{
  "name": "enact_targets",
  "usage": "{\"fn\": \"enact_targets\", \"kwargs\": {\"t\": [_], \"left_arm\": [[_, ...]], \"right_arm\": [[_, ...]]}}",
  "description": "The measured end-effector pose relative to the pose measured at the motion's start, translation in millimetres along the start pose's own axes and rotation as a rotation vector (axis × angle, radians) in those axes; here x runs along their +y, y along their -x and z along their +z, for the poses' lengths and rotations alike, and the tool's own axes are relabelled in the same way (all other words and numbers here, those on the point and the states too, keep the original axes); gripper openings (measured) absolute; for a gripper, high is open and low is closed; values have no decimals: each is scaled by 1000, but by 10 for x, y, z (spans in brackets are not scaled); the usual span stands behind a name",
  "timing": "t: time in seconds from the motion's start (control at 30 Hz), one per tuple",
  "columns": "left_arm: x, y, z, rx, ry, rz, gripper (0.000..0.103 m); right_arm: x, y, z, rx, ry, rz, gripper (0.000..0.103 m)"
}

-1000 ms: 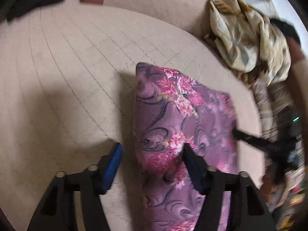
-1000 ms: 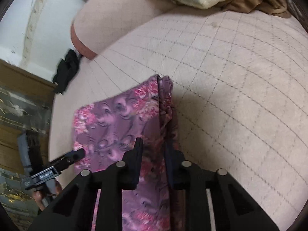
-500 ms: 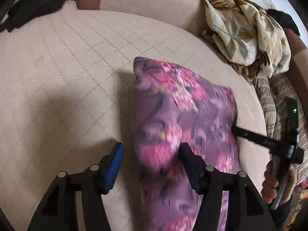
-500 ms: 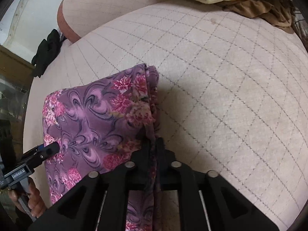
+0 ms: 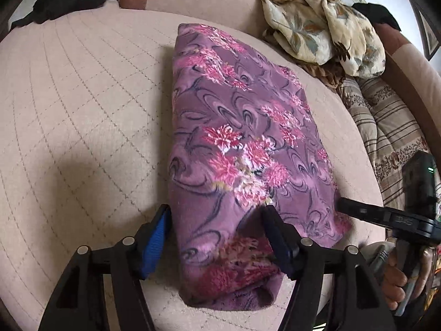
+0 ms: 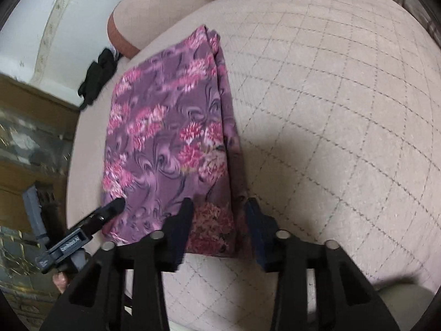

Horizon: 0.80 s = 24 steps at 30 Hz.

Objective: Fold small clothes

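Note:
A purple cloth with pink flowers (image 5: pixel 242 138) lies folded in a long rectangle on the beige quilted cushion (image 5: pixel 82 110). My left gripper (image 5: pixel 217 234) hangs over the cloth's near left corner, jaws wide apart, with the corner lying loose between them. My right gripper (image 6: pixel 219 215) is over the near right corner (image 6: pixel 212 226); its jaws are opening and the fabric edge rests between them unpressed. In the left wrist view a finger (image 5: pixel 358 211) of the right gripper touches the cloth's right edge. The left gripper's finger (image 6: pixel 110 211) shows in the right wrist view.
A cream floral blanket (image 5: pixel 317 22) and striped bedding (image 5: pixel 386 121) are heaped at the back right. A black garment (image 6: pixel 96 77) lies at the cushion's far left edge beside a bolster (image 6: pixel 124 35). A hand (image 5: pixel 397 278) grips the right tool.
Both grippers have drawn back toward the near edge, so more of the cloth shows ahead. The right gripper, shut on the fabric edge before, has opened. The left jaws have widened slightly.

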<state>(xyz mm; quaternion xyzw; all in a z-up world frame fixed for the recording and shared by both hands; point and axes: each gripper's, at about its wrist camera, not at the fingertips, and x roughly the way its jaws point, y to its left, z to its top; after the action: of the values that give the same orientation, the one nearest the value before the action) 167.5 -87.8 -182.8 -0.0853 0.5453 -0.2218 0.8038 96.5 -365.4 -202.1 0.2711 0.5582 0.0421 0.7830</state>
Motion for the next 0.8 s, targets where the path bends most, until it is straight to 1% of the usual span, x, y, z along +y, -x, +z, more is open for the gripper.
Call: {"fn": "enact_targets", "kwargs": {"t": [0.03, 0.07, 0.1, 0.13, 0.17, 0.2, 0.23, 0.27, 0.3, 0.33, 0.37, 0.4, 0.43, 0.47, 0.5, 0.53, 0.57, 0.6, 0.63, 0.73, 0.77, 0.8], "left_arm": [[13, 21, -30, -5, 7, 0, 60], [31, 39, -45, -2, 18, -8, 45], [55, 77, -75, 1, 36, -30, 30], [68, 146, -115, -14, 49, -32, 26], [43, 180, -142, -25, 44, -17, 21], [38, 192, -167, -19, 34, 8, 20], [56, 169, -191, -1, 42, 20, 20], [92, 139, -203, 5, 62, 10, 20], [116, 126, -193, 8, 70, 6, 25], [144, 120, -177, 15, 83, -2, 26], [180, 131, -159, 25, 106, -31, 29], [205, 145, -157, 29, 122, -46, 37], [249, 165, -148, 30, 148, -65, 42], [278, 187, -148, 26, 162, -78, 53], [311, 200, -139, 19, 174, -93, 57], [346, 197, -129, 26, 190, -111, 57], [362, 188, -129, 37, 199, -128, 57], [364, 185, -135, 42, 200, -139, 57], [340, 175, -143, 47, 190, -147, 57], [232, 135, -171, 57, 150, -143, 54], [221, 140, -185, 56, 138, -134, 46], [172, 149, -210, 43, 106, -89, 37]], "right_arm": [[10, -45, 15, 11, 6, -29, 26], [66, -66, -3, 10, 19, -46, 15], [97, -37, -10, 2, 27, -44, 8], [100, 46, -38, -25, 31, -54, 7], [95, 135, -73, -54, 30, -50, 7], [75, 164, -96, -67, 22, -51, 6], [54, 117, -87, -56, 13, -81, 6], [33, 13, -73, -20, 10, -120, 6], [49, -42, -62, -9, 18, -138, 6], [89, -35, -57, -17, 33, -151, 6], [118, -2, -66, -28, 45, -152, 8], [120, 28, -82, -36, 45, -148, 16], [97, 57, -104, -41, 35, -151, 31], [49, 110, -129, -51, 11, -131, 38], [-18, 167, -153, -62, -26, -88, 53], [-81, 205, -182, -69, -60, -49, 60], [-130, 220, -195, -66, -89, -6, 61], [-167, 193, -204, -43, -108, 41, 61], [-174, 153, -195, -19, -107, 56, 61], [-10, 74, -182, 9, -47, 9, 61], [40, 64, -190, 4, -35, -10, 58], [78, 50, -208, 7, -22, -37, 44]]}}
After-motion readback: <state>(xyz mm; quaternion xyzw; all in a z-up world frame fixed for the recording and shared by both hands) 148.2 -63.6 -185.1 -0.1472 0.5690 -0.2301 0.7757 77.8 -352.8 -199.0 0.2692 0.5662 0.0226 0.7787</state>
